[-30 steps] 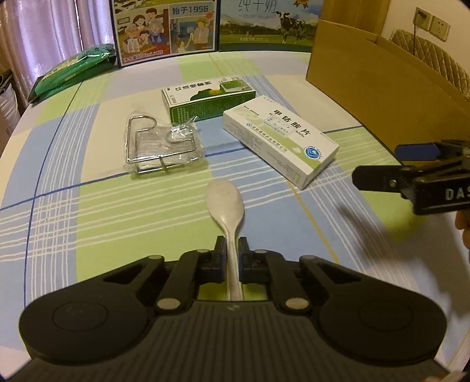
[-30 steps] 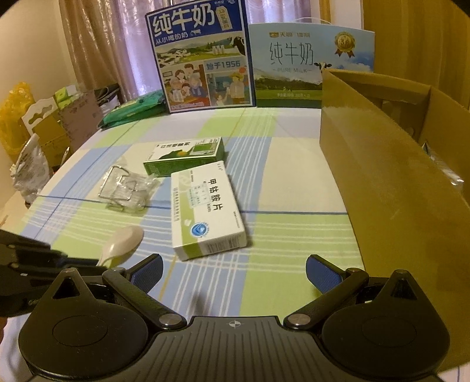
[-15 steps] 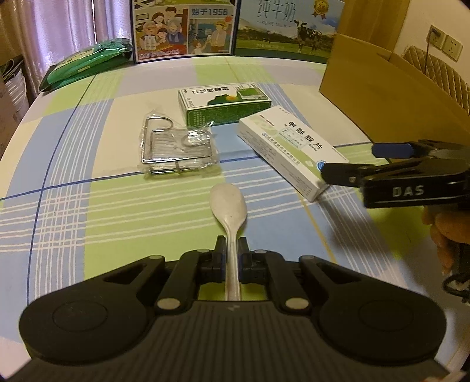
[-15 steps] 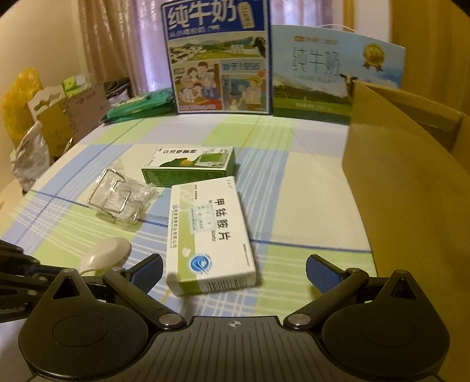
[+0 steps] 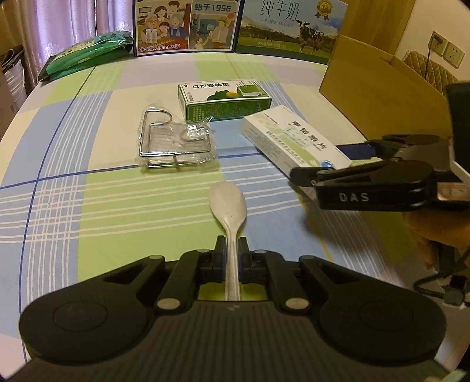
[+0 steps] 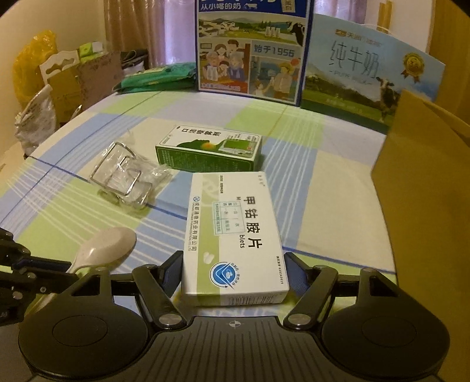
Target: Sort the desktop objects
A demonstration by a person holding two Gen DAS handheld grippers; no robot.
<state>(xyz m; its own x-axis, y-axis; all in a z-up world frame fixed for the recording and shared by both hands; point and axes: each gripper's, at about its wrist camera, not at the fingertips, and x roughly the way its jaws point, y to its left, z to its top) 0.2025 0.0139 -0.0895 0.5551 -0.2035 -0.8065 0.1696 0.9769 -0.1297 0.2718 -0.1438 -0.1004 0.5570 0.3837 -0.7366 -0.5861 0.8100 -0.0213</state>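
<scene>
My left gripper (image 5: 232,244) is shut on the handle of a pale spoon (image 5: 227,202), whose bowl points forward over the checked tablecloth (image 5: 117,211). The spoon (image 6: 105,246) also shows low left in the right wrist view. My right gripper (image 6: 233,270) has its blue-padded fingers pressed against both long sides of a white medicine box (image 6: 235,229), at the box's near end. In the left wrist view the right gripper (image 5: 320,163) straddles the white box (image 5: 290,138) from the right. A green medicine box (image 5: 224,98) lies behind it.
A wire rack in clear plastic (image 5: 176,144) lies left of the boxes. An open cardboard box (image 5: 382,88) stands along the right side. Two milk cartons (image 5: 185,26) and a green packet (image 5: 85,55) sit at the far edge.
My right gripper moved forward onto the white box and its fingers closed in against the box's sides. My left gripper still holds the spoon and shifted slightly forward.
</scene>
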